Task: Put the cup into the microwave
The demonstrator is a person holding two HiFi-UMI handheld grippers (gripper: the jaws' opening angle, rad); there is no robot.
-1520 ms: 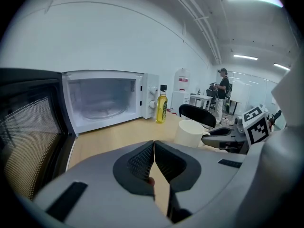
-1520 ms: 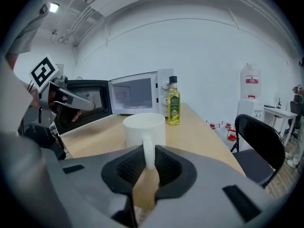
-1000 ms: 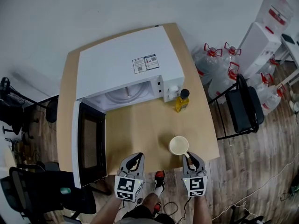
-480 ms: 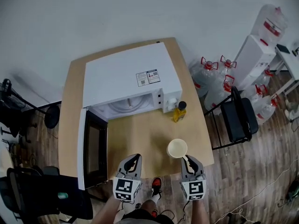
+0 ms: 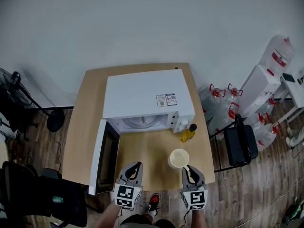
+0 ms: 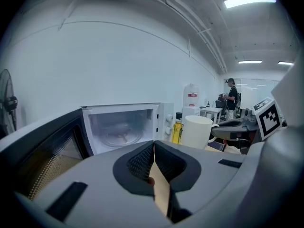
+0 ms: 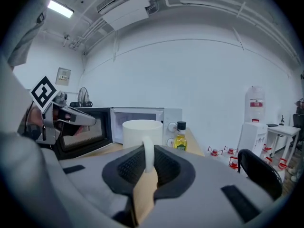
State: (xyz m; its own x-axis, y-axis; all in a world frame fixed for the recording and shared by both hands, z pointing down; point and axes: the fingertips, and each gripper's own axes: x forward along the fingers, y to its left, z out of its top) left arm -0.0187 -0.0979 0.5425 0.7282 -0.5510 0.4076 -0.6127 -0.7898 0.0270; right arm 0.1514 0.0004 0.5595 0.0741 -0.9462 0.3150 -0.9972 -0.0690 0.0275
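White cup [image 5: 179,158] is over the front right part of the worktop [image 5: 83,127], in front of the microwave [image 5: 145,94] and not inside it. Its handle [image 7: 147,152] is clamped in the right tool [image 5: 188,168], one pad on each side. Cannot tell whether the cup base touches the worktop. The left tool [image 5: 136,166] has its jaws together with nothing between them, held level with the right tool at the front edge. The door [image 5: 105,156] is swung wide open to the left, and the turntable [image 6: 118,136] shows inside. A yellow bottle [image 5: 188,133] stands just beside the microwave's knobs, behind the cup. A chair [image 5: 242,144] and jugs [image 5: 219,99] are on the floor at right.
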